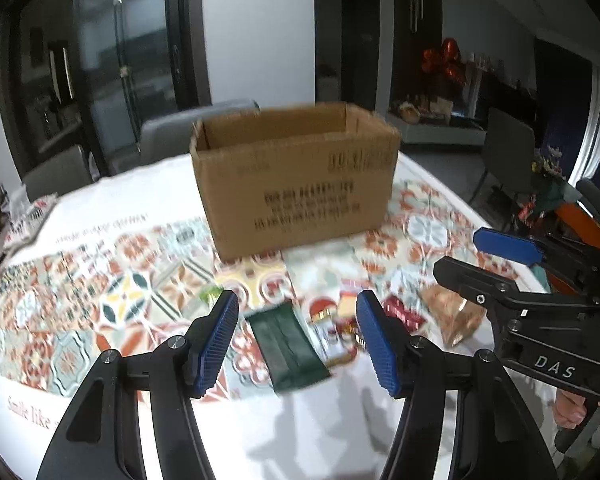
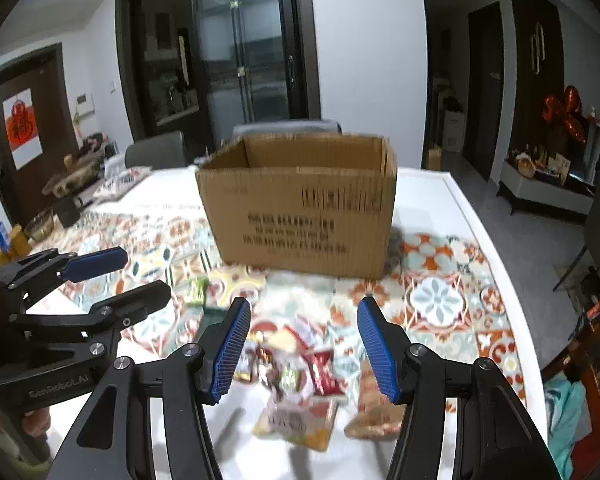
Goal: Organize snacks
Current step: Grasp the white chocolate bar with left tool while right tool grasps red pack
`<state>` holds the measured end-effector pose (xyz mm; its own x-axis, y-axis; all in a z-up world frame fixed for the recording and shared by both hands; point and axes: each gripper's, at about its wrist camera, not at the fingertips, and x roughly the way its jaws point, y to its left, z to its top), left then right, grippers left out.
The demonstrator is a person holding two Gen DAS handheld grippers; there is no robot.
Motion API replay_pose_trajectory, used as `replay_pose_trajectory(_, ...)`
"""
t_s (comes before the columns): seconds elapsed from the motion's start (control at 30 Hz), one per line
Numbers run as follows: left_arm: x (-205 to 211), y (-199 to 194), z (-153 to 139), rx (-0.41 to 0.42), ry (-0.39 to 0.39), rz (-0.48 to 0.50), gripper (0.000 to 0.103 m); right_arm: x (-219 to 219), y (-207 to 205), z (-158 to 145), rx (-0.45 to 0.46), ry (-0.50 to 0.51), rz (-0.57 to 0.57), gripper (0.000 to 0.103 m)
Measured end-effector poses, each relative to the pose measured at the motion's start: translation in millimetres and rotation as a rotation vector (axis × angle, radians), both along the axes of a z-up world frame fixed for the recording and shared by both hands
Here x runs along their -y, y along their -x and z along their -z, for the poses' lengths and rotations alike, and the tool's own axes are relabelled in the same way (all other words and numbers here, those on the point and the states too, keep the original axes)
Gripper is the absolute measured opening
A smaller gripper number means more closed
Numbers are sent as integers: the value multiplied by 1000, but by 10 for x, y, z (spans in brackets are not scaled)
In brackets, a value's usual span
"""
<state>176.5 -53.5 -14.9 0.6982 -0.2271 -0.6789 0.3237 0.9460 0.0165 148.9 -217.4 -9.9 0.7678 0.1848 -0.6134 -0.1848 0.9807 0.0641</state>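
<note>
An open cardboard box [image 1: 296,184] [image 2: 300,208] stands upright on the patterned tablecloth. Snack packets lie in front of it. A dark green packet [image 1: 288,344] is on the cloth below my left gripper [image 1: 296,340], which hangs open and holds nothing. Next to it are a red packet [image 1: 404,314] and a brown bag [image 1: 456,312]. My right gripper [image 2: 304,344] is open above a red packet [image 2: 324,372], a yellow-white packet [image 2: 296,420] and a brown bag [image 2: 376,408]. Each gripper shows in the other's view, the right gripper [image 1: 488,264] and the left gripper [image 2: 120,282].
A small light-green packet [image 2: 198,290] lies left of the pile. Grey chairs [image 2: 156,152] stand behind the table. Bowls and clutter [image 2: 72,176] fill the table's far left. The white table edge [image 2: 480,216] runs along the right, with floor beyond it.
</note>
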Motion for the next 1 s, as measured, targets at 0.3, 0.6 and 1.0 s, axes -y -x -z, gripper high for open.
replay_pose_trajectory(0.3,120,-62,436,-129,10,23,55,65,-91,418,-125,-28,-4,56)
replay_pose_trajectory(0.6,195,-251,708,-228,35,40,43,107,-244,660,-208,-47,-21,47)
replay_pose_trajectory(1.0,293,-450,929,-283,31,35,33,111,-422,835,-259,-49,-39,38)
